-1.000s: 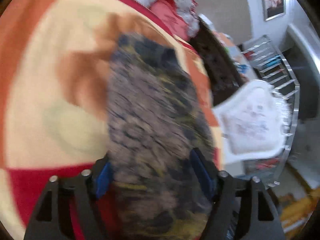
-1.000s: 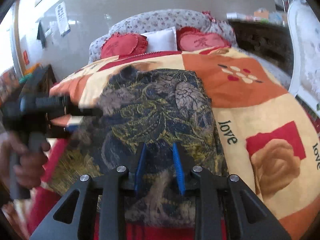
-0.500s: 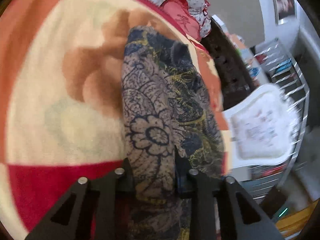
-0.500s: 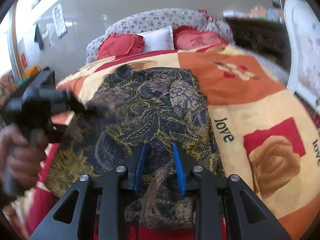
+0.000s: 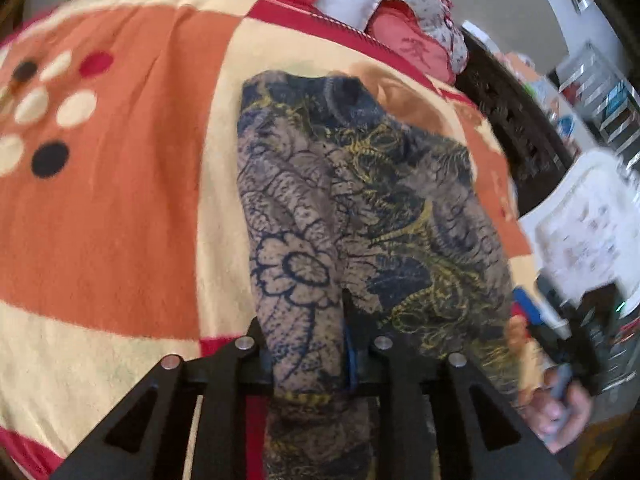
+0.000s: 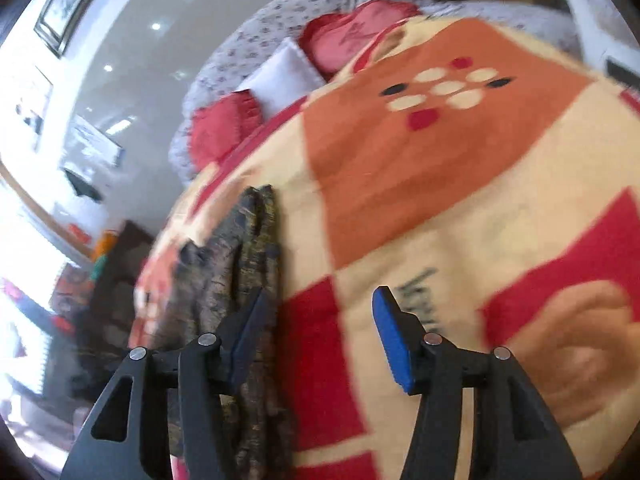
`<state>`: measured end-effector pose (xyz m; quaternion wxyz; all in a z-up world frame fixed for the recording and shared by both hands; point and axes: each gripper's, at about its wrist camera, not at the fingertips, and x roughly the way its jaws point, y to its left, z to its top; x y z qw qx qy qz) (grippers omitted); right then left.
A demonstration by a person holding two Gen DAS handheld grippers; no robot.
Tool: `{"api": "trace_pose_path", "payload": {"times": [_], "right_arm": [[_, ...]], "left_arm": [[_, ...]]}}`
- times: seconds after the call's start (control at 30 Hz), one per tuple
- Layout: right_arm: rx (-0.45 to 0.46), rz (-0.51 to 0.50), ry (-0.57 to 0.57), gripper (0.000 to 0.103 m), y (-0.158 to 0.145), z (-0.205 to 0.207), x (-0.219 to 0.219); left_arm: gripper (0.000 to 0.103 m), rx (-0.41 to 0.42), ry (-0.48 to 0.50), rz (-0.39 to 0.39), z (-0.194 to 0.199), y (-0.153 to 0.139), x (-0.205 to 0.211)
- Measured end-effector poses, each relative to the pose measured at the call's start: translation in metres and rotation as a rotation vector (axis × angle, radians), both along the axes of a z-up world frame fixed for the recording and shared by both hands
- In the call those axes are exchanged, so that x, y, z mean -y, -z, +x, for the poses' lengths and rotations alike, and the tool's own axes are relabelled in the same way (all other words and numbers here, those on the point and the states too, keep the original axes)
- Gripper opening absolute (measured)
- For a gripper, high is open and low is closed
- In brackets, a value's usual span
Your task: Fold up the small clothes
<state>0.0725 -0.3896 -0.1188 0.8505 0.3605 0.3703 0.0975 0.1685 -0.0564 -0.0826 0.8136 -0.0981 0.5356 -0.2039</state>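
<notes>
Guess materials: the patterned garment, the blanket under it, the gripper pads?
Garment: looks like a thin, soft woven or knit cloth, matte, floral print; it creases and drapes limply. Blanket: probably fleece or plush, with a fuzzy, matte nap and soft colour edges. Gripper pads: blue, smooth, likely rubber or soft plastic, on black hard-plastic fingers; blur leaves this uncertain.

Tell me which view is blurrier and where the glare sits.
Right wrist view: heavier motion smear across the blanket and floral garment, window glare washing out the left edge. Left wrist view: garment fairly sharp in the middle, blur toward the right rim; both bend strongly, fisheye.
</notes>
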Motion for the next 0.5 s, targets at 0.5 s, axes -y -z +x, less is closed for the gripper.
{"api": "trace_pose_path", "payload": {"times": [0.5], "right_arm": [[-0.053,0.376,-0.148,0.083,0.048,0.055,-0.045]], "left_arm": [[0.029,0.017,0.006,0.032,-0.004,0.003,-0.012]]}}
